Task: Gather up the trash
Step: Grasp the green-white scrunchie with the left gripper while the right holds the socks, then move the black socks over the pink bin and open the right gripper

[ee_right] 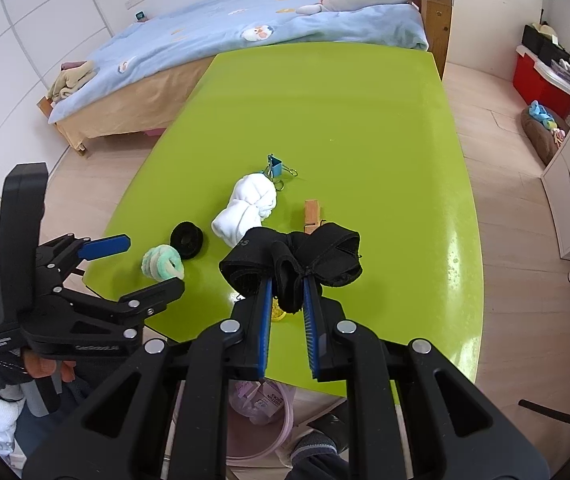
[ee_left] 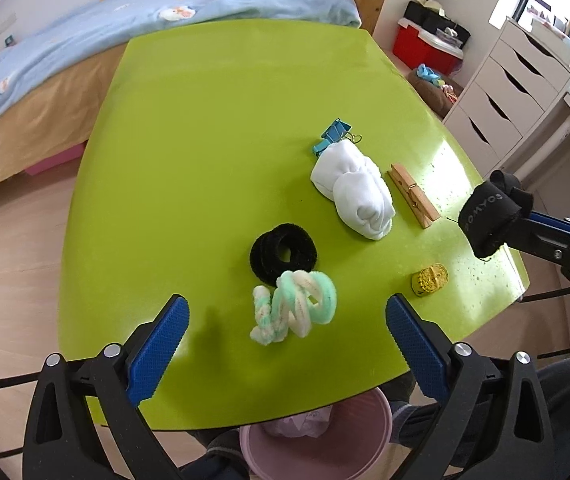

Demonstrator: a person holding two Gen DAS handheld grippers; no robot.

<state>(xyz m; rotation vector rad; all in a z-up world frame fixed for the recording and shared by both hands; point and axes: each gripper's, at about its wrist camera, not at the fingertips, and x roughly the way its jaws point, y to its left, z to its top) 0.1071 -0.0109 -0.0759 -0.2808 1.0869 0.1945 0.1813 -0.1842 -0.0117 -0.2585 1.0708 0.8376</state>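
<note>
My right gripper (ee_right: pixel 288 280) is shut on a black fabric strap (ee_right: pixel 293 256) and holds it above the green table (ee_right: pixel 325 112); the strap also shows in the left wrist view (ee_left: pixel 489 216). My left gripper (ee_left: pixel 287 312) is open and empty, with its fingers on either side of a mint-and-white fuzzy twist (ee_left: pixel 293 306) near the table's front edge. A black scrunchie (ee_left: pixel 283 252), a white rolled sock (ee_left: pixel 355 190), a blue binder clip (ee_left: pixel 333 136), a wooden clothespin (ee_left: pixel 413 196) and a yellow tape roll (ee_left: pixel 429 278) lie on the table.
A pink bin (ee_left: pixel 317 436) with crumpled trash stands on the floor under the table's front edge. A bed (ee_left: pixel 85 40) with blue bedding lies behind the table. White drawers (ee_left: pixel 517 92) and a red box (ee_left: pixel 425 44) stand to the right.
</note>
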